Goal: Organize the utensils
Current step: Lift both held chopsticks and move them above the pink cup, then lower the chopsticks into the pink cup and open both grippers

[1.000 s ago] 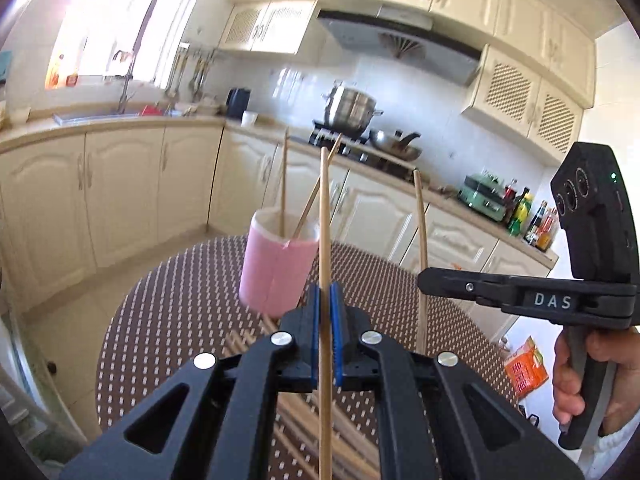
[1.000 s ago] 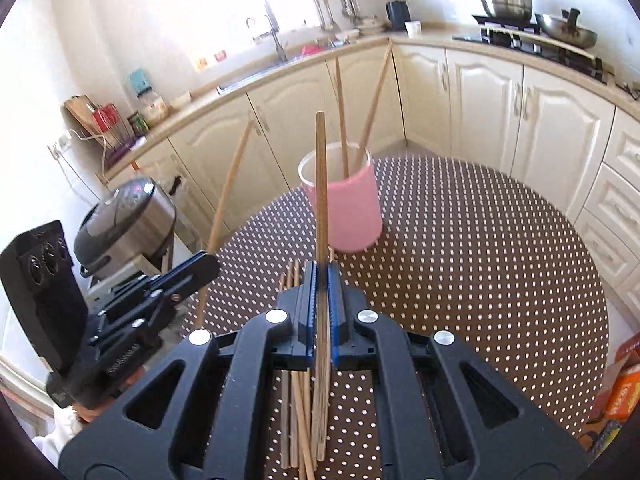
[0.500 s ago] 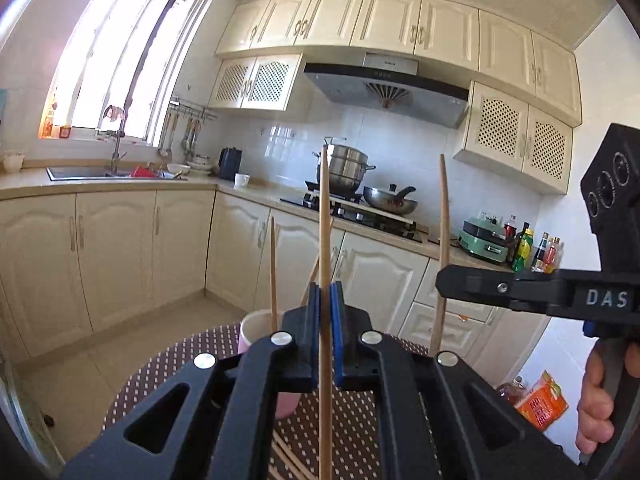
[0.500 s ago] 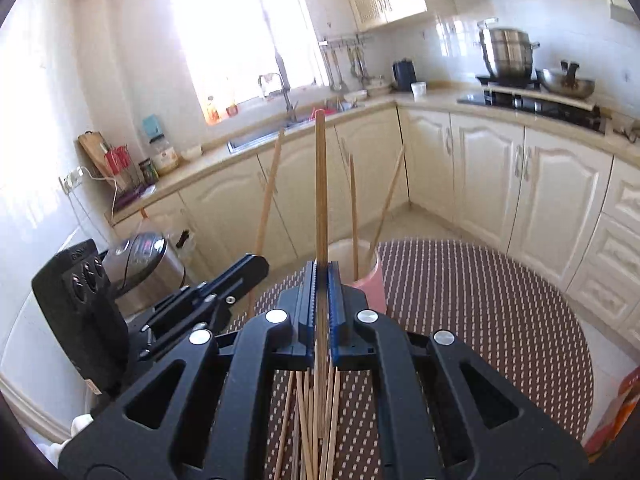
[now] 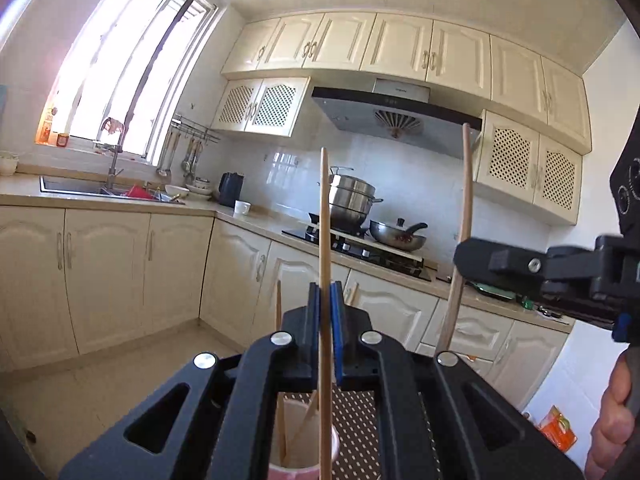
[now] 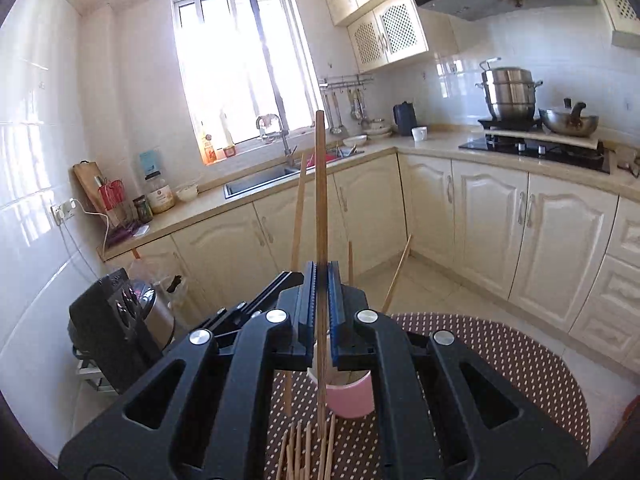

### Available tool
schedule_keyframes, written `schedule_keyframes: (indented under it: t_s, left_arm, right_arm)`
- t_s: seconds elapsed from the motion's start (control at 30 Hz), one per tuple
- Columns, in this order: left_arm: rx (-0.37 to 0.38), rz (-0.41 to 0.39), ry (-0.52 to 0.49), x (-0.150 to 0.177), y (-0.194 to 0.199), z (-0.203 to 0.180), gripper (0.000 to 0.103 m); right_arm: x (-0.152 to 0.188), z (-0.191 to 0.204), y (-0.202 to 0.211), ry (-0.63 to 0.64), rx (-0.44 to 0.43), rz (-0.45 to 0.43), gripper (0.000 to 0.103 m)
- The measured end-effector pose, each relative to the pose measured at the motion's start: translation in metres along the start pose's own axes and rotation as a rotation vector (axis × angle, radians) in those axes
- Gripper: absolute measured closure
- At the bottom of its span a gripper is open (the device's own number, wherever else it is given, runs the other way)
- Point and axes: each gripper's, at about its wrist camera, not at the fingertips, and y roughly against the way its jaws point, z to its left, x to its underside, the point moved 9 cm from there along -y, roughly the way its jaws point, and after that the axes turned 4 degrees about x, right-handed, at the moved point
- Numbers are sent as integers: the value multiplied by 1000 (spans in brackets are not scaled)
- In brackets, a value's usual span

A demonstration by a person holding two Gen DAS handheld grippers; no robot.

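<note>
My left gripper [image 5: 325,304] is shut on an upright wooden chopstick [image 5: 325,216], right above the pink cup [image 5: 298,470], which holds two chopsticks. To its right, my right gripper [image 5: 460,256] pinches another chopstick [image 5: 465,184]. In the right wrist view my right gripper [image 6: 320,284] is shut on its upright chopstick [image 6: 320,192], just short of the pink cup [image 6: 352,400]. The left gripper [image 6: 294,276] with its chopstick [image 6: 299,208] shows beside it on the left. Several loose chopsticks [image 6: 308,452] lie on the table in front of the cup.
The round table [image 6: 500,360] has a brown dotted cloth. Cream cabinets, a sink [image 6: 260,180] and a stove with pots [image 6: 536,140] ring the room. A rice cooker [image 6: 158,316] stands left of the table. A hand [image 5: 612,420] grips the right tool.
Both grippers have risen with their chopsticks and tilted up toward level. The cup has dropped low in both views, and the left chopstick now hangs over it.
</note>
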Motion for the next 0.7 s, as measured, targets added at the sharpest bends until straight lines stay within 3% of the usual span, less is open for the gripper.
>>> schedule_keyframes:
  t_s: [0.3, 0.7]
  left_arm:
    - [-46, -30, -36, -4, -35, 16, 97]
    - [-50, -1, -34, 17, -41, 28, 97]
  right_arm:
    - [-13, -3, -27, 21, 25, -71, 97]
    - [6, -10, -44, 35, 44, -38, 97]
